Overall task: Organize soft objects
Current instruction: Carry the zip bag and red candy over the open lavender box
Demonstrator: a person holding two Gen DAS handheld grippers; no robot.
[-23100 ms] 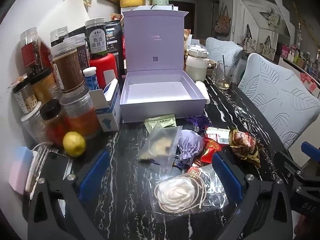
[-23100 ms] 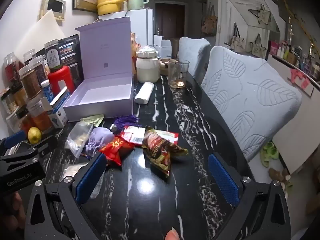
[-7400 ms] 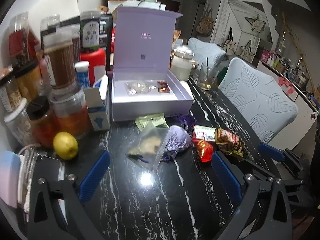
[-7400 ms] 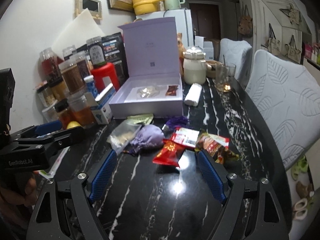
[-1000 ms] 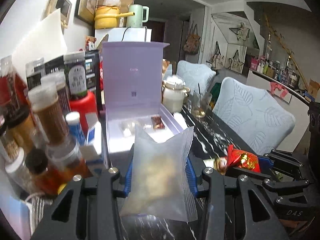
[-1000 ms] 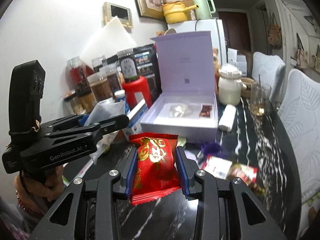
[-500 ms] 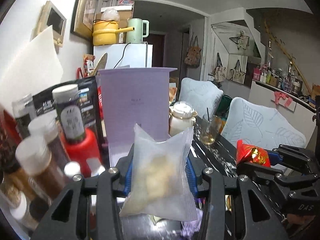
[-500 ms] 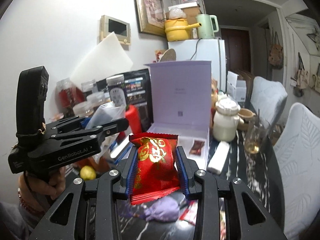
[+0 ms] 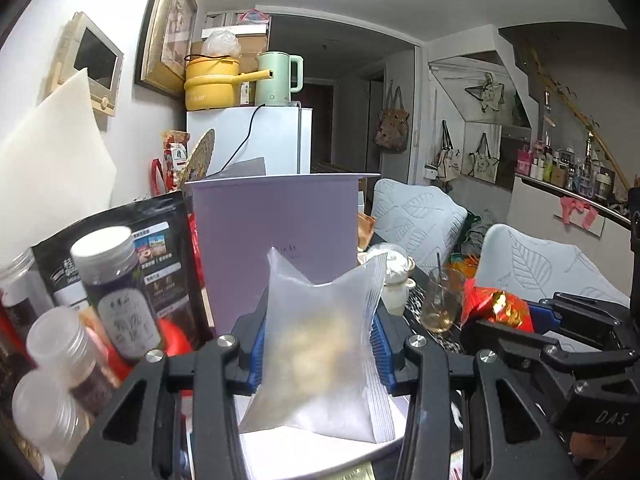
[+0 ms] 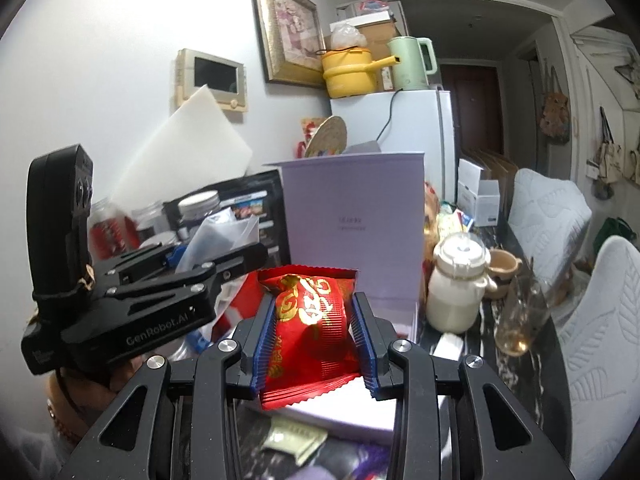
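1. The left gripper (image 9: 318, 354) is clamped on a frosted plastic bag (image 9: 320, 356) — soft, pillow-shaped, with a ribbed zip edge down one side and something pale and lumpy inside, too blurred to name.
2. The right gripper (image 10: 314, 334) is clamped on a red foil packet (image 10: 314, 320), crinkled and glossy, with gold lettering and saw-toothed seams top and bottom.
3. Both are held in the air over the front of one lilac cardboard box (image 10: 356, 236) — flat-sided and matte, its lid standing upright.
4. Beside the box on the black marble table (image 10: 516, 364) stand one cream lidded jar (image 10: 460, 284) and one drinking glass (image 10: 520, 316).
5. Left of the box I count three clear round screw-top jars (image 9: 116, 292) and one glossy black pouch (image 9: 160, 248).
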